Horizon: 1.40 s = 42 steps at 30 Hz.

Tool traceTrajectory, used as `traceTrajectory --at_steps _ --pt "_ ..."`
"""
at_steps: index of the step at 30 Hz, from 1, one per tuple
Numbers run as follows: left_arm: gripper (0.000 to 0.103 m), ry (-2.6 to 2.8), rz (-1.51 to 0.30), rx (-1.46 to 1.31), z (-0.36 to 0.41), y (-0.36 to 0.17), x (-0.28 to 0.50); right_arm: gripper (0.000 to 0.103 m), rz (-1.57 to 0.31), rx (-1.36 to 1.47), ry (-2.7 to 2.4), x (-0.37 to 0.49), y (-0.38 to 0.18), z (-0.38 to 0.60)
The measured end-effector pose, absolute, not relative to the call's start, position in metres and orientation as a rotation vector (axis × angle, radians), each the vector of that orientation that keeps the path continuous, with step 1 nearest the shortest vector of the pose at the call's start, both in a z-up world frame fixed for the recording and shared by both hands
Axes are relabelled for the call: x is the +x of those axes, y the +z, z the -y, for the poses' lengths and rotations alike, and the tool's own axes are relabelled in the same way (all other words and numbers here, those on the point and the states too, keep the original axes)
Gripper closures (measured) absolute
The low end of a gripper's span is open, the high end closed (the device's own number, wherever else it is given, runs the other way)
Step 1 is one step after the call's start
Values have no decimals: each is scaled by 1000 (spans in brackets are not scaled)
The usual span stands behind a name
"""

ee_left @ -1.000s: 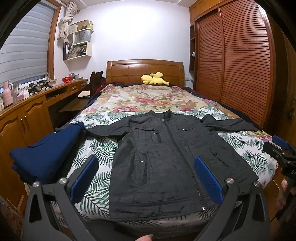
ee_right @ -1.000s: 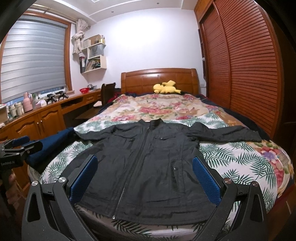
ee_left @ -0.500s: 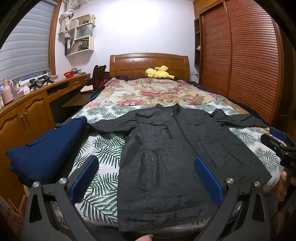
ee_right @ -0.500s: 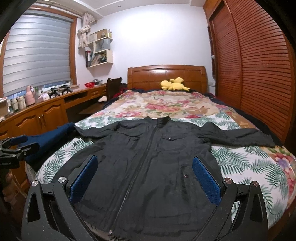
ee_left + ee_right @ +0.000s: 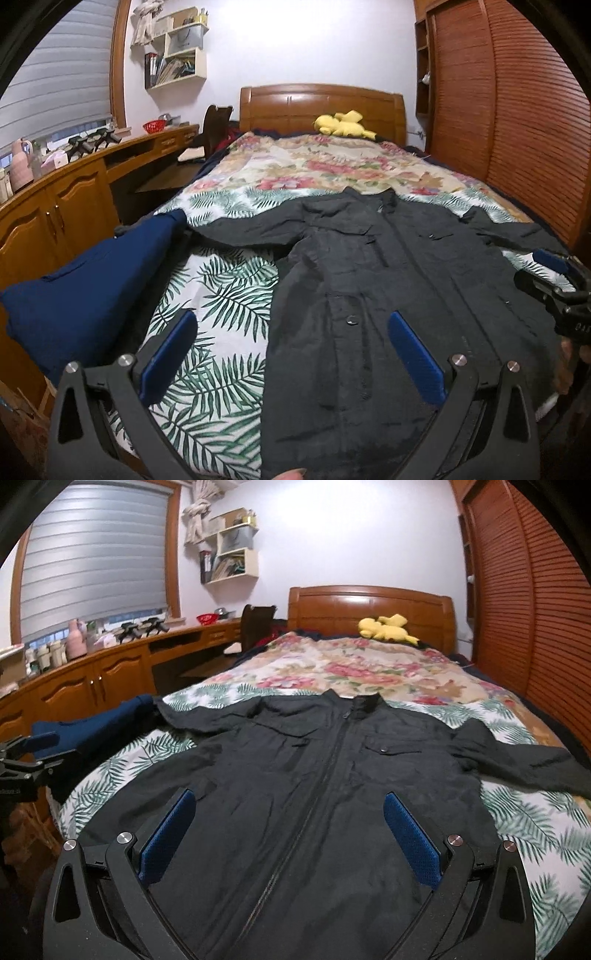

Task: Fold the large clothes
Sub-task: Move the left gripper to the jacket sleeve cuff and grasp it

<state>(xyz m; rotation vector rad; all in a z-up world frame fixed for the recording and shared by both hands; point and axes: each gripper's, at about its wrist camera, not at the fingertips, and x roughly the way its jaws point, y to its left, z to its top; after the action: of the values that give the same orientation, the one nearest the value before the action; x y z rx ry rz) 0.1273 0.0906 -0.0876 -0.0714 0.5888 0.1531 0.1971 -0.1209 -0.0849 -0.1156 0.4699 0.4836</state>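
Note:
A dark grey jacket (image 5: pixel 388 295) lies flat, front up and zipped, on the bed with both sleeves spread out; it also shows in the right wrist view (image 5: pixel 332 794). My left gripper (image 5: pixel 291 332) is open and empty, above the jacket's lower left edge. My right gripper (image 5: pixel 288 812) is open and empty, above the jacket's lower middle. Each gripper shows at the edge of the other's view: the right one (image 5: pixel 554 280), the left one (image 5: pixel 33 753).
The bed has a leaf-and-flower cover (image 5: pixel 221 295). A folded navy blue garment (image 5: pixel 85 295) lies on the bed's left edge. A yellow plush toy (image 5: pixel 343 123) sits by the wooden headboard. A wooden desk and cabinets (image 5: pixel 55 210) run along the left, wardrobe doors (image 5: pixel 517 110) along the right.
Both grippers have moved forward and lower over the jacket, which now fills more of each view. The jacket itself has not moved.

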Motion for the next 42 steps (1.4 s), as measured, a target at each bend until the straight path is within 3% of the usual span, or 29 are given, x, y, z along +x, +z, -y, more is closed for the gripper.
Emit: traceTrajectory --at_steps 16,22,31,36,40,42 --pt "0 152 -708 -131 -161 -122 240 0 -620 -135 545 280 -160 86" --pt "1 137 -733 -212 -190 -134 292 0 -613 -121 567 279 -159 89" --pt "25 217 -789 -402 -245 -171 357 0 -599 -126 565 278 -157 85" --pt "52 255 -819 -487 -264 -187 373 0 -595 -121 567 277 -157 86" --pt "58 274 -828 -485 -267 -191 385 0 -595 -120 568 277 -157 86" --pt "78 274 -844 -495 -268 -194 391 0 -594 -120 569 277 -156 86"
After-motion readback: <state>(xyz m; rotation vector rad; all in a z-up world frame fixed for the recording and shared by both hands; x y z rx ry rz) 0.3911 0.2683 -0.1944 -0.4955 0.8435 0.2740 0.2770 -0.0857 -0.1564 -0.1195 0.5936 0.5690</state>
